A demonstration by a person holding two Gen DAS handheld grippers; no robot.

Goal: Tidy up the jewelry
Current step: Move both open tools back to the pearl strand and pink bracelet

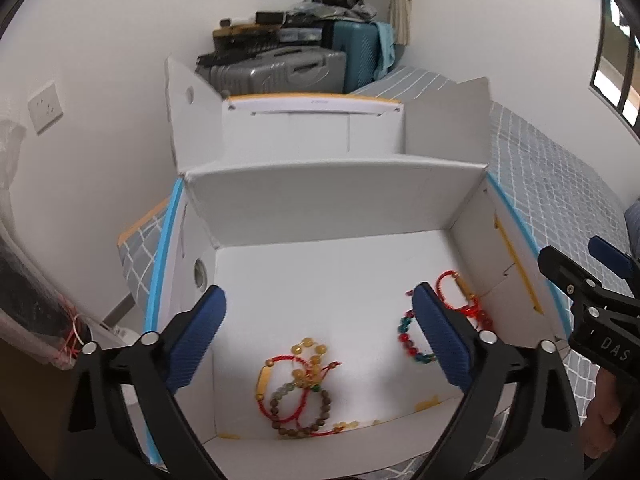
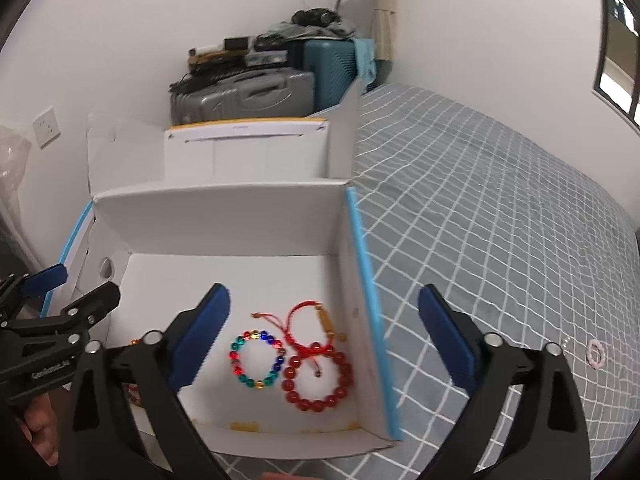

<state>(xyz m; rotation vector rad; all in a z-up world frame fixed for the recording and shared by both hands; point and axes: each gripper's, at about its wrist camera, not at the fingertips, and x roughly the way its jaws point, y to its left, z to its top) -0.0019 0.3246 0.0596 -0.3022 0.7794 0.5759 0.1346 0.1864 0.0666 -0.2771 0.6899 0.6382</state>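
Note:
A white cardboard box point(image 1: 320, 204) point(image 2: 224, 216) stands open on the bed. Inside lie a tangle of amber, brown-bead and red-cord bracelets point(image 1: 298, 386), a multicoloured bead bracelet point(image 2: 256, 360) point(image 1: 410, 338), a red bead bracelet point(image 2: 318, 380) and a red cord bracelet with a gold tube point(image 2: 316, 322) point(image 1: 460, 290). A small pink bracelet point(image 2: 596, 354) lies on the bedspread right of the box. My left gripper point(image 1: 320, 336) is open and empty above the box. My right gripper point(image 2: 324, 336) is open and empty over the box's right wall.
The bed has a grey checked bedspread point(image 2: 500, 220). Grey and teal suitcases point(image 1: 288, 68) with clutter stand behind the box against the wall. A wall socket point(image 1: 45, 108) is at left. A window point(image 1: 620, 60) is at far right.

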